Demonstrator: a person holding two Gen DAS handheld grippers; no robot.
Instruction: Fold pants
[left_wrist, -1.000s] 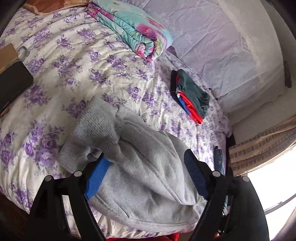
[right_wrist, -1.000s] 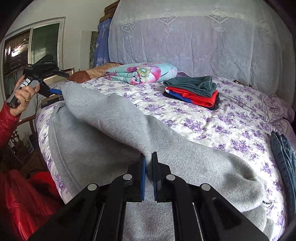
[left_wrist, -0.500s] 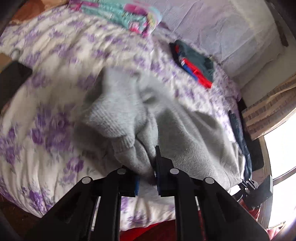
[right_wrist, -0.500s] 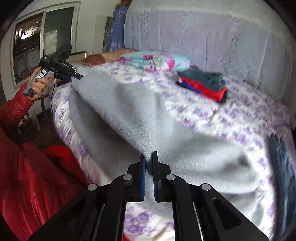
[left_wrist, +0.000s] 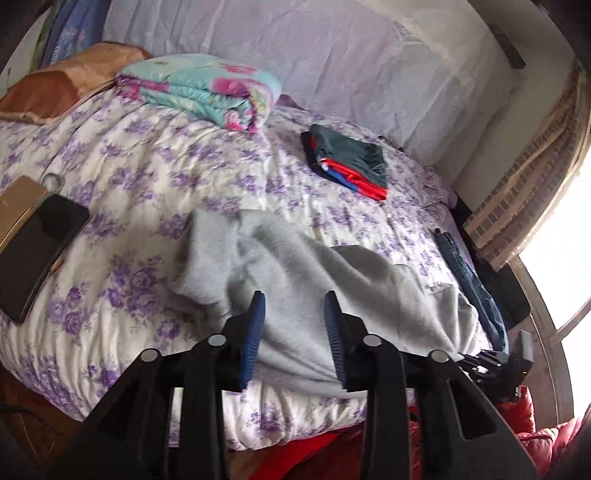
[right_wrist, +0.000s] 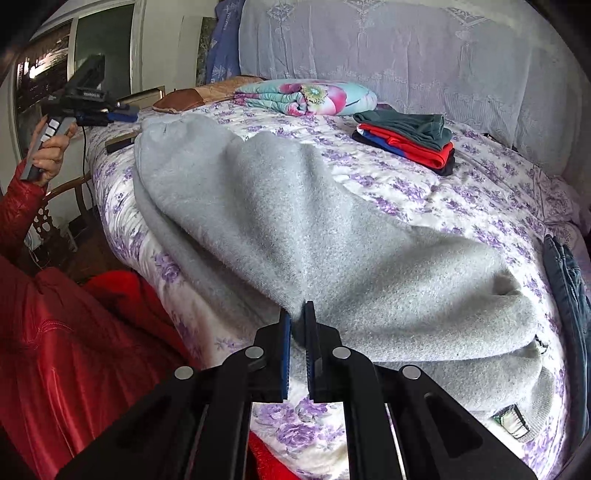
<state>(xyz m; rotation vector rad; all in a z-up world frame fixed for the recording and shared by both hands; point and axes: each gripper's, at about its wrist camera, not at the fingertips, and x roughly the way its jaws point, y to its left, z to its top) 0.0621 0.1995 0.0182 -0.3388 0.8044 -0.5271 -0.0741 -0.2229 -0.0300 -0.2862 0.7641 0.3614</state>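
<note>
Grey sweatpants (left_wrist: 295, 288) lie folded over on the purple-flowered bed, near its front edge. My left gripper (left_wrist: 293, 306) is open and empty, held above the pants. It also shows in the right wrist view (right_wrist: 122, 112), raised at the far left, clear of the cloth. My right gripper (right_wrist: 297, 314) is shut on a fold of the grey pants (right_wrist: 332, 236) at the bed's front edge. The waistband with its label (right_wrist: 511, 422) lies at the lower right.
A stack of folded clothes (left_wrist: 347, 162) and a folded floral quilt (left_wrist: 207, 88) sit farther back on the bed (left_wrist: 122, 162). Dark jeans (left_wrist: 469, 284) lie at the right edge. A black tablet (left_wrist: 37, 251) lies at the left. My red jacket (right_wrist: 55, 332) is below left.
My left gripper opened, let go of the pants leg and lifted back from it. The leg end now lies on the bed. My right gripper stayed shut on the cloth.
</note>
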